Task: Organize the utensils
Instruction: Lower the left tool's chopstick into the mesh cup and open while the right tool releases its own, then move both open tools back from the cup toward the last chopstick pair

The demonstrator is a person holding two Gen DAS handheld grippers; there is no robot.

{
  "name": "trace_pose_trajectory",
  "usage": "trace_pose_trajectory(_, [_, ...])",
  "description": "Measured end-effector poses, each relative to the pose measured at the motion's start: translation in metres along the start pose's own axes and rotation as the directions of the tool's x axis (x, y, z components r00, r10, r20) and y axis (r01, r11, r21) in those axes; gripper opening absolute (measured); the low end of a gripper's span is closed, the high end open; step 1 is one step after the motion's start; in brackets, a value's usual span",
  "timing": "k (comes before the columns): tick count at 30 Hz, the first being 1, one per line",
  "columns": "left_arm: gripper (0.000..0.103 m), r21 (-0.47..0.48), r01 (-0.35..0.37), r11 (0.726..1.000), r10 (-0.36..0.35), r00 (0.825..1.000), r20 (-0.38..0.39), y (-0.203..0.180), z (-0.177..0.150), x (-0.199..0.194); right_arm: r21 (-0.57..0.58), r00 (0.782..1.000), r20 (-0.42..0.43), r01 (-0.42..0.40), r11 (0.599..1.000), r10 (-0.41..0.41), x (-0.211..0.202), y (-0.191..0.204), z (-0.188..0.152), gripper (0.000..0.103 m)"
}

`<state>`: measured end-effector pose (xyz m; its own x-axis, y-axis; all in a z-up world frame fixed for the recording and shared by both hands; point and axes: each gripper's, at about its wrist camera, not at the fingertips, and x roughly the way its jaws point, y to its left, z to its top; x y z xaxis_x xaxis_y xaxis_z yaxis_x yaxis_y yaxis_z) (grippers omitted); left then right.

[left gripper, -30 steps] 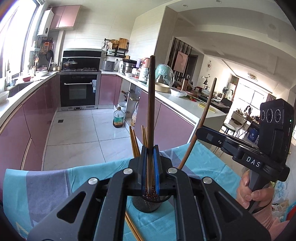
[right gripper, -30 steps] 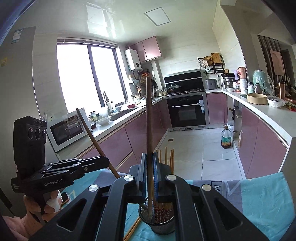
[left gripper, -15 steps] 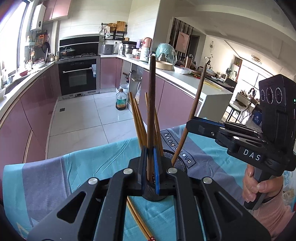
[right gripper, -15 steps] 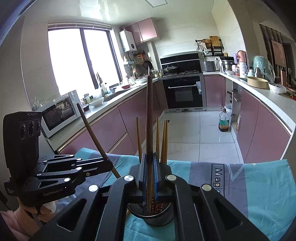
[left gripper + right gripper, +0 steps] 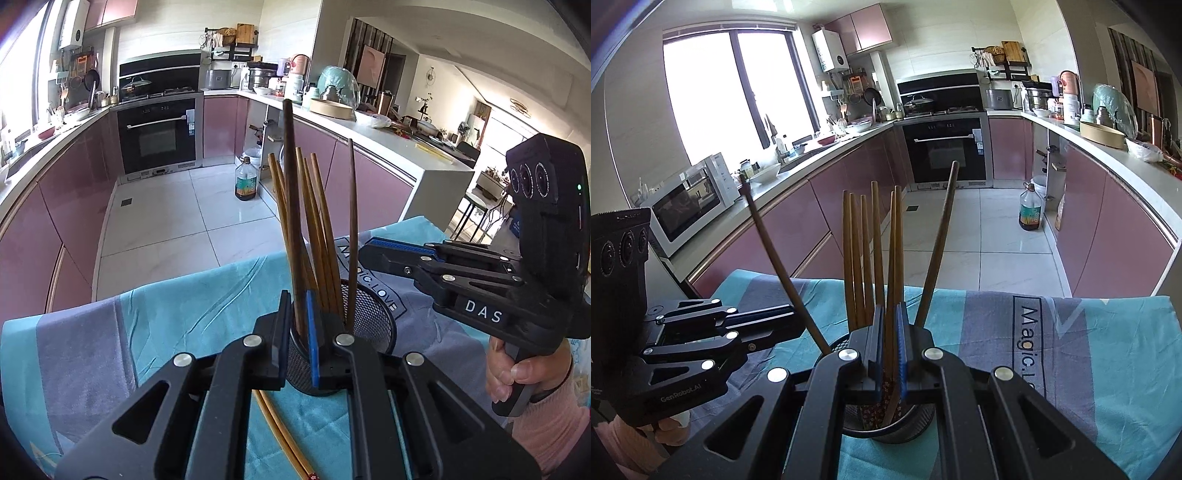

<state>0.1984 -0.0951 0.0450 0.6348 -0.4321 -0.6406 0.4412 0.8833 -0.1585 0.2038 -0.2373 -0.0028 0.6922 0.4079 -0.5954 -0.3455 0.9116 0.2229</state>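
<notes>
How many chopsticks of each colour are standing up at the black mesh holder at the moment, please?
Light wooden chopsticks: 6
Dark brown chopsticks: 2
Total: 8

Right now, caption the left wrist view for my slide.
Both grippers lower dark chopsticks into a mesh holder of lighter ones.
</notes>
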Motion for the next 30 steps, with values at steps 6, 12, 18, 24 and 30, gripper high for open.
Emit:
trace_pose_trajectory(6, [0.009,-0.009,-0.003,1.0,0.002,1.0,-0.007,0.003,-0.005,0.007,0.007,1.0,0.006,-0.006,1.0,0.006,-0.002,-0.003,-0.003,0.008])
trace_pose_trajectory(12, [0.011,-0.037,0.009,0.999,-0.009,1.0,-0.007,0.009,-0.01,0.009,0.019,1.0,0.004,-0.008,1.0,0.008,-0.003,-0.005,-0.007,0.015])
trace_pose_trajectory(18, [0.021,-0.05,0.012,0.999,-0.012,1.0,0.007,0.013,-0.016,0.003,0.025,1.0,0.008,-0.019,1.0,0.019,-0.005,-0.003,-0.013,0.022])
trace_pose_trajectory(24, [0.035,-0.069,0.01,0.998,-0.009,1.0,0.024,0.017,-0.029,-0.007,0.002,0.999,0.022,-0.041,0.999,0.041,-0.015,0.009,-0.02,0.028])
trace_pose_trajectory(30, [0.047,-0.083,-0.031,0.996,0.035,0.998,0.053,0.021,-0.046,-0.021,-0.026,0.998,0.033,-0.058,0.998,0.059,-0.025,0.023,-0.032,0.036])
